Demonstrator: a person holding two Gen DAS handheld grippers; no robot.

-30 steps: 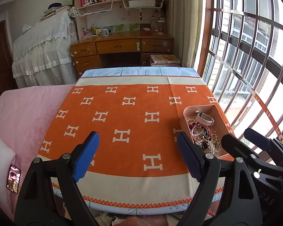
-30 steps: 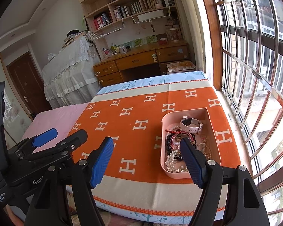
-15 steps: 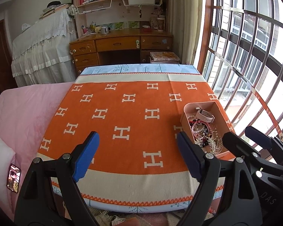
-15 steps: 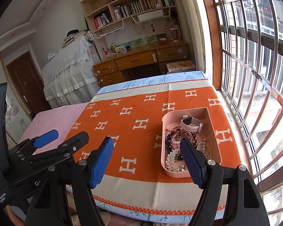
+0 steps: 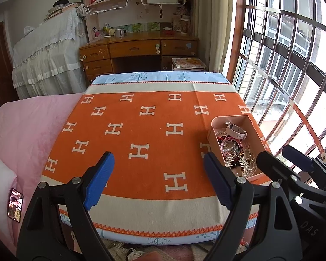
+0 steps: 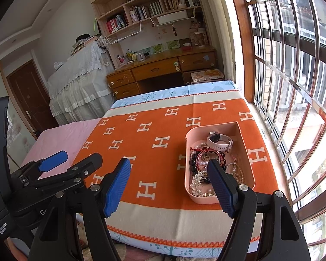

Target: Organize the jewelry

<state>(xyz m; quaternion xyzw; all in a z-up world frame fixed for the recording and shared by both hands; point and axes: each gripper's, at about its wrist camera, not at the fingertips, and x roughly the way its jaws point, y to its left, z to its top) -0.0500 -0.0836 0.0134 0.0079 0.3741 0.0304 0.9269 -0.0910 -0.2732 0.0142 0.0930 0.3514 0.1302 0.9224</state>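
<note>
While both the left gripper [image 5: 157, 181] and right gripper [image 6: 170, 184] hang spread and empty, the jewelry [image 6: 215, 163] sits heaped in a pink tray [image 6: 188, 182] at the blanket's [image 5: 141, 134] right side; sorted-in or awaiting sorting, unclear.

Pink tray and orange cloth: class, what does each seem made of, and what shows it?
Tray: probably plastic, matte, judging by its smooth thin walls and rounded corners. Cloth: seemingly woven fabric, soft and matte, with a crease and a stitched zigzag edge.

One pink tray [image 6: 246, 152], one watch [image 6: 219, 140], two open claws, one blanket [image 5: 141, 130].
</note>
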